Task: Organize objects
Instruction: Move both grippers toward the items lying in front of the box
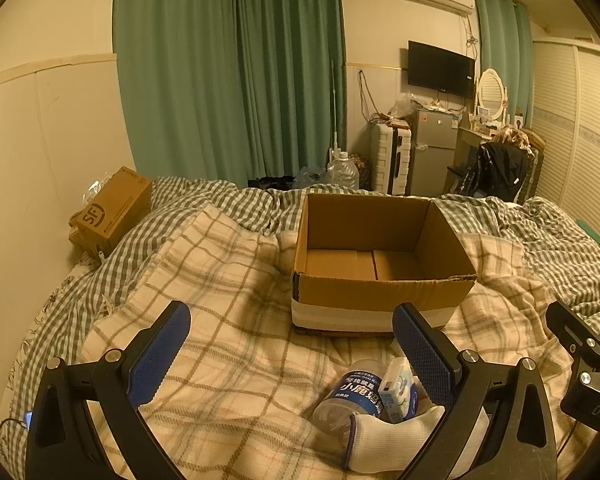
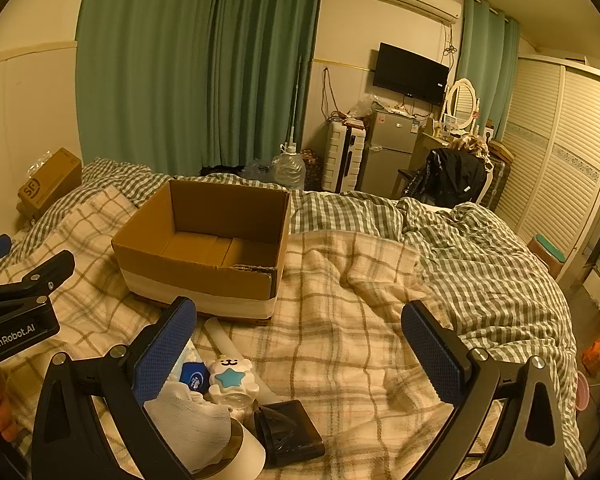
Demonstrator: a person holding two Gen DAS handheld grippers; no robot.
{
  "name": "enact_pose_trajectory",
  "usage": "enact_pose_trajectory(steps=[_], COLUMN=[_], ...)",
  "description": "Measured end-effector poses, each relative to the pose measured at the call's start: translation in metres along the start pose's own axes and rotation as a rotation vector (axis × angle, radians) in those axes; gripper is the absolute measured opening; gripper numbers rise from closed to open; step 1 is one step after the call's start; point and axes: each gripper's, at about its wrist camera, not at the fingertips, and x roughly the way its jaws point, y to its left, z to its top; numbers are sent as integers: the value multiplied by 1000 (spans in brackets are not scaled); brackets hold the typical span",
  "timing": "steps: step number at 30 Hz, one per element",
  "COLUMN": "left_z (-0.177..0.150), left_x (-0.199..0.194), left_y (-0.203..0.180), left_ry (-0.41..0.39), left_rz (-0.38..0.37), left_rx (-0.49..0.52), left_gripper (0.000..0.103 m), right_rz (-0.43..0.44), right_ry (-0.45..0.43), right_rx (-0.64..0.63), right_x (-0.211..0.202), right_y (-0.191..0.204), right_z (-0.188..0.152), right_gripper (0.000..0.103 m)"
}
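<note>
White knitted sock (image 1: 396, 436) lying nearest on the plaid blanket (image 1: 228, 360), soft, light | clear plastic bottle with blue label (image 1: 350, 396) beside it, probably slippery; gripping mid-body | left claw (image 1: 292, 356) and right claw (image 2: 300, 356) both gaping, holding nothing | open brown cardboard box (image 1: 380, 292) waiting beyond.

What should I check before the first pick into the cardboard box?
1. Left tool open, nothing held: ok.
2. Right tool open, nothing held: ok.
3. Cardboard box upright on the blanket, top open, inside bare: ok.
4. Items within view: water bottle, white sock, bear toy, black case all lie in one cluster in front of the box: ok.
5. Items separated enough for a clean grasp: not ok; sock overlaps the bottle, toy touches its neighbours.
6. Box steady on the soft bedding: cannot tell.
</note>
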Motion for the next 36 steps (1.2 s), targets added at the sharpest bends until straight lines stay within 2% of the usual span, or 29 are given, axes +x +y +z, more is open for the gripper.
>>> enact_pose_trajectory(steps=[24, 36], left_z=[-3, 0], left_x=[-1, -30], left_y=[1, -1], left_ry=[-4, -10], left_rz=[-12, -30], left_rx=[2, -3], left_gripper=[103, 103], right_rz=[2, 11], right_ry=[-1, -53], right_rx=[4, 21], right_x=[-3, -33], right_y=[3, -6], right_z=[0, 5], right_gripper=[103, 103])
